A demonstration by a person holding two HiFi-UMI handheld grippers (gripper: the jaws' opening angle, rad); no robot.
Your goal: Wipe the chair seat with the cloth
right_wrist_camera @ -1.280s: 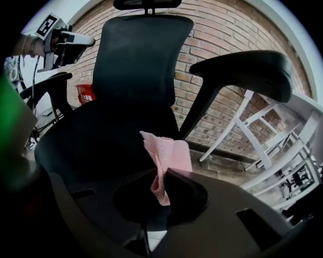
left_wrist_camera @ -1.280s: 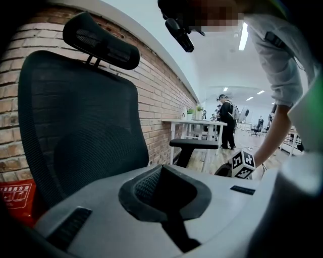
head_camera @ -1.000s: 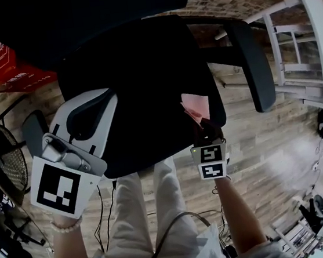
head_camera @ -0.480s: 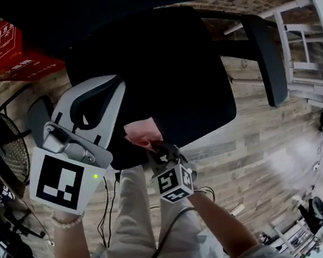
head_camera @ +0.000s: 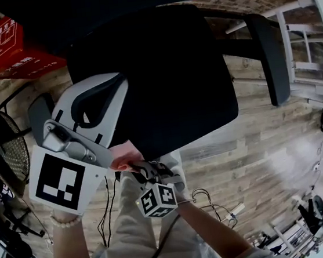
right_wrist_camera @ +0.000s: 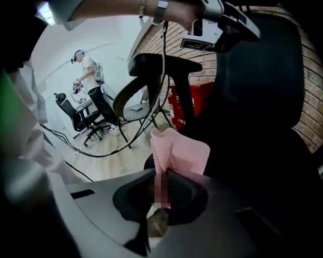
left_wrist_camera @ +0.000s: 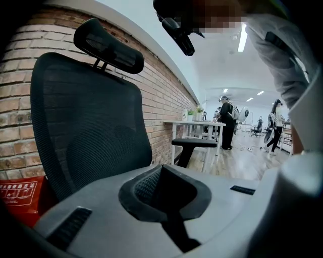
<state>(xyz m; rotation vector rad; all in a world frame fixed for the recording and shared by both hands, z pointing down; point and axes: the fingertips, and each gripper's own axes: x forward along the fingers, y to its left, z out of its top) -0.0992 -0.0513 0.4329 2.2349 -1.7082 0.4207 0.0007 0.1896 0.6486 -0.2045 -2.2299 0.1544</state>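
The black chair seat [head_camera: 161, 79] fills the middle of the head view, with one armrest [head_camera: 269, 54] at its three o'clock side and a red box [head_camera: 0, 52] on the wooden floor [head_camera: 268, 141] out at ten o'clock.

The right gripper [head_camera: 133, 167] sits at the seat's near edge, at about seven o'clock. Its fingers are clenched on a pink cloth [head_camera: 122, 155]. In the right gripper view the cloth [right_wrist_camera: 181, 151] stands up folded out of the pinched fingertips of the right gripper [right_wrist_camera: 160, 174], with the dark seat at three o'clock of it. Whether the cloth presses on the seat cannot be told.

The left gripper [head_camera: 118, 83] hovers over the seat's nine o'clock side, just beside the cloth. In the left gripper view its fingers are closed together on nothing [left_wrist_camera: 159, 169]. They point toward the mesh backrest [left_wrist_camera: 86, 121] and the headrest [left_wrist_camera: 108, 45] at twelve o'clock.
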